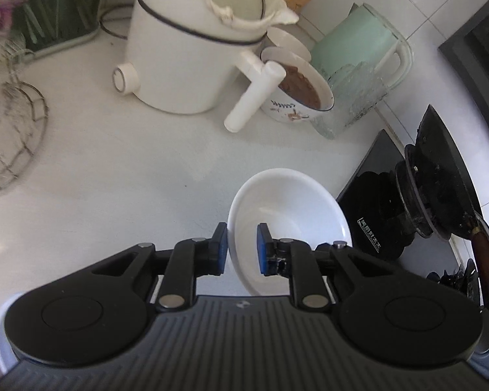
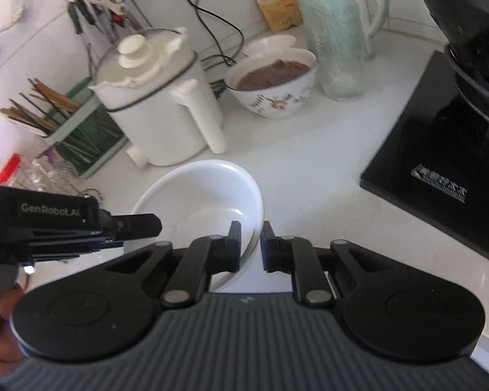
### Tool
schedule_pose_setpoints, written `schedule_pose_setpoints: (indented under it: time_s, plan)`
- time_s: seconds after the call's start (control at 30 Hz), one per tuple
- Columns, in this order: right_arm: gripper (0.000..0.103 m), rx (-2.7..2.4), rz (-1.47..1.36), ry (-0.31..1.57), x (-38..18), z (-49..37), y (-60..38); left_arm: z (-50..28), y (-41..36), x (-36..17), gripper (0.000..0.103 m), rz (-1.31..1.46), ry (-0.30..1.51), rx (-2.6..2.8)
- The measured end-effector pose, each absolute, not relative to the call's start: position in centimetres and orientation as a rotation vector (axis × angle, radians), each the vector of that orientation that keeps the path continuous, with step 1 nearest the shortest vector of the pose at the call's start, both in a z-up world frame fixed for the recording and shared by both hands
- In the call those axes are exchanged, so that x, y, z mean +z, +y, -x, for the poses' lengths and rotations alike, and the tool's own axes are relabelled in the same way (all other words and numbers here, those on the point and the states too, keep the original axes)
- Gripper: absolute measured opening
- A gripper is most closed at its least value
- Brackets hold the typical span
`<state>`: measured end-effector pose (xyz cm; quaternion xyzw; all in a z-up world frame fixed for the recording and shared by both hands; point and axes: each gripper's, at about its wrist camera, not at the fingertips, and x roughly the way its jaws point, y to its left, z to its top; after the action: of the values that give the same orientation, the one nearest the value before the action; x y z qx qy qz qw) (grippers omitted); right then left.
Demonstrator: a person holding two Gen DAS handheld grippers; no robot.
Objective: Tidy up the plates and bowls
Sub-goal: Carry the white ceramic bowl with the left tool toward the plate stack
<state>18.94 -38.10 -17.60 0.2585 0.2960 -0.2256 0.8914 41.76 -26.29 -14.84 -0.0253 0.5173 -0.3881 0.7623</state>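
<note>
Both claws straddle white bowl [image 1: 287,215] rim: left claw [image 1: 243,249] and right claw [image 2: 251,247] spread, not pinching. Judgement: close evenly, lift level off table [image 1: 130,169].

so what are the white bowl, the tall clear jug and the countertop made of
White bowl: looks like glazed ceramic or porcelain, smooth with glossy highlights inside; melamine can't be ruled out.
Tall clear jug: probably glass, see-through with a rippled, textured wall; clear plastic is possible.
Countertop: pale, matte and faintly speckled, likely stone or a solid-surface composite.
</note>
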Motion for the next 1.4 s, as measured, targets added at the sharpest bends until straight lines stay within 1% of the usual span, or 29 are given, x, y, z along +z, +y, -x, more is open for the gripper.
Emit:
schedule_pose_setpoints:
  time_s: [0.37,0.7,0.87,1.1,1.4]
  plan:
    - [0.016,-0.38,-0.58,0.605,-14.8,-18.7,-35.4,-41.5,-21.7,-11.3,0.02,0.082,1.095,-0.821]
    - [0.016,-0.275,-0.595,0.611,-13.5,-19.6,-32.8,-41.8,-16.2,-9.9,0.02,0.153,1.082,-0.769]
    - [0.016,-0.217,-0.581,0.615,-12.8,-20.6,-31.0,-41.9,-12.9,-8.9,0.02,0.186,1.041,-0.732]
    - [0.016,-0.138,-0.547,0.66,-13.0,-22.3,-28.1,-42.2,-8.8,-9.3,0.02,0.226,1.061,-0.66]
    - [0.016,-0.072,-0.479,0.777,-15.3,-23.2,-24.9,-41.6,-5.3,-12.7,0.02,0.233,1.138,-0.589]
